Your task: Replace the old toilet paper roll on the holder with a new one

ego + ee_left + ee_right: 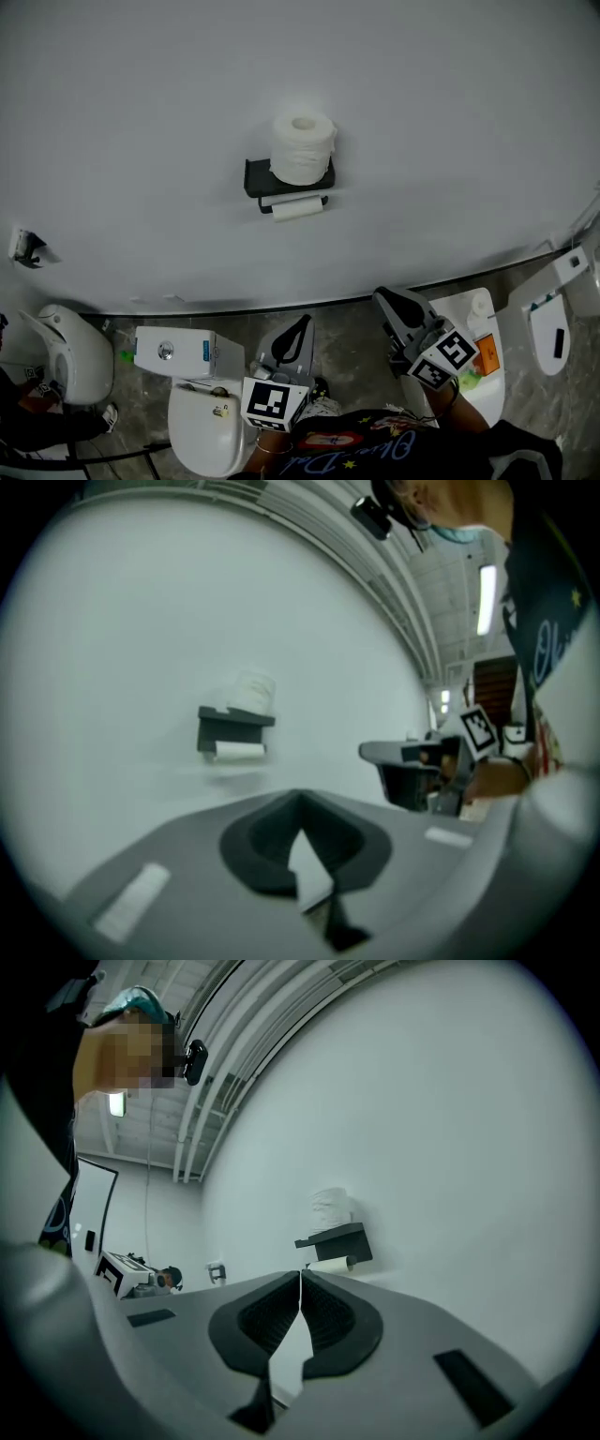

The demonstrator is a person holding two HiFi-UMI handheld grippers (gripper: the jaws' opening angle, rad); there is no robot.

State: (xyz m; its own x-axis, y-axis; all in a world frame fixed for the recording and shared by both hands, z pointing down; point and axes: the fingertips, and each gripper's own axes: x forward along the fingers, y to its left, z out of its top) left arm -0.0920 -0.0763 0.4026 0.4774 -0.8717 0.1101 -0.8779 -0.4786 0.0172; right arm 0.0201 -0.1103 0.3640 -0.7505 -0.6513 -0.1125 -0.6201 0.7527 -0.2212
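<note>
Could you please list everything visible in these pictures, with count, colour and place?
Full toilet paper roll: one, white, standing on the holder's shelf.
Nearly spent paper roll: one, white, on the bar under the shelf.
Wall-mounted metal holder: one, black, on the wall.
Plain wall: one, white, filling the upper view.
Porcelain toilet with cistern: one, white, lower left.
Other floor fixtures: apparently three, white, one far left, two right.
Small wall fitting: one, dark, far left.
Stone-patterned floor: grey, along the wall's foot.
Left tongs: one, grey, shut, empty, lower centre.
Right tongs: one, grey, shut, empty, lower right.
</note>
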